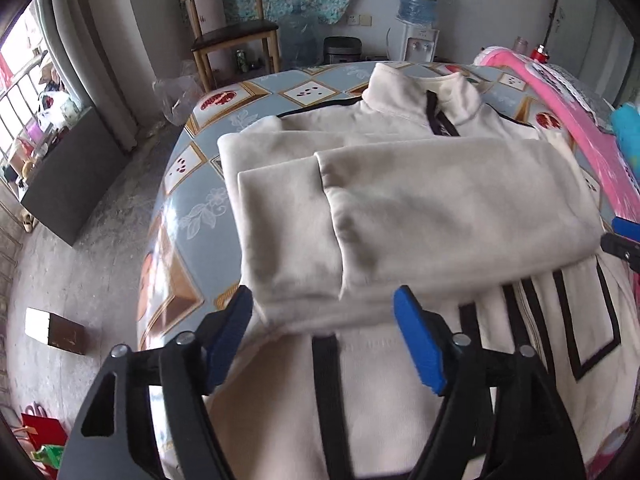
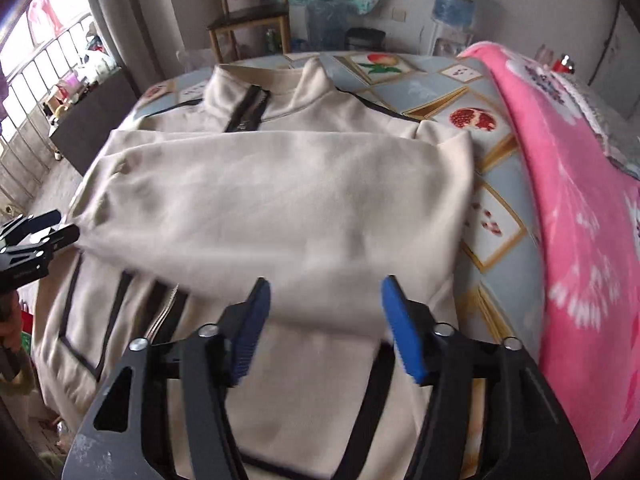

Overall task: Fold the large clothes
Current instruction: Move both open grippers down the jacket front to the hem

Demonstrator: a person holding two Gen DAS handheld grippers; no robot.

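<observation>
A cream jacket (image 1: pixel 400 208) with black trim and a zipped stand-up collar lies flat on the table, collar at the far side. A sleeve (image 2: pixel 280 200) is folded across its chest, and the near edge of that fold is blurred. My left gripper (image 1: pixel 323 294) hovers open over the jacket's near left part, its blue pads (image 1: pixel 420 344) on either side of the fold's edge without pressing it. Over the near right part my right gripper (image 2: pixel 326 284) is open in the same way. Each gripper also shows at the edge of the other view: right gripper (image 1: pixel 622 240), left gripper (image 2: pixel 36 236).
The table (image 1: pixel 180 216) has a blue patterned oilcloth and drops to the floor on the left. A pink blanket (image 2: pixel 580 200) lies along its right side. A wooden chair (image 1: pixel 228 28), a water dispenser (image 1: pixel 418 20) and a dark cabinet (image 1: pixel 68 176) stand beyond.
</observation>
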